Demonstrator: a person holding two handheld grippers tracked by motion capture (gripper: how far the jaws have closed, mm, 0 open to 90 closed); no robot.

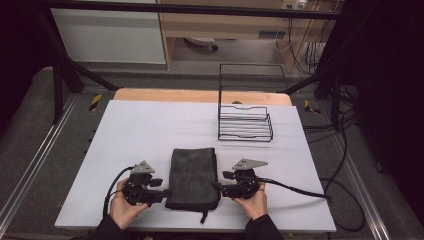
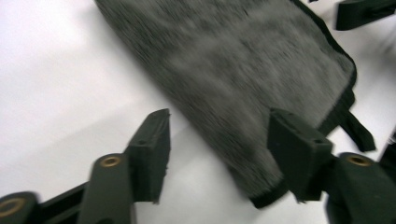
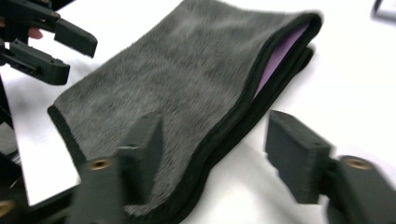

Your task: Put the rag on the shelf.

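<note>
A folded dark grey towel (image 1: 193, 177) with black edging lies near the front of the white table (image 1: 150, 130). My left gripper (image 1: 165, 192) sits at the towel's left front edge, open. In the left gripper view the jaws of my left gripper (image 2: 219, 149) straddle the corner of the towel (image 2: 243, 70) without closing. My right gripper (image 1: 218, 187) is at the towel's right front edge, open. In the right gripper view my right gripper (image 3: 215, 154) has its jaws spread across the edge of the towel (image 3: 177, 79), one over the cloth, one over bare table. A purple inner layer (image 3: 280, 51) shows at the fold.
A black wire rack (image 1: 245, 122) with a tall back frame stands at the back right of the table. Cables (image 1: 300, 190) trail off to the right. A small black loop tag (image 2: 357, 130) sticks out from the towel's front corner.
</note>
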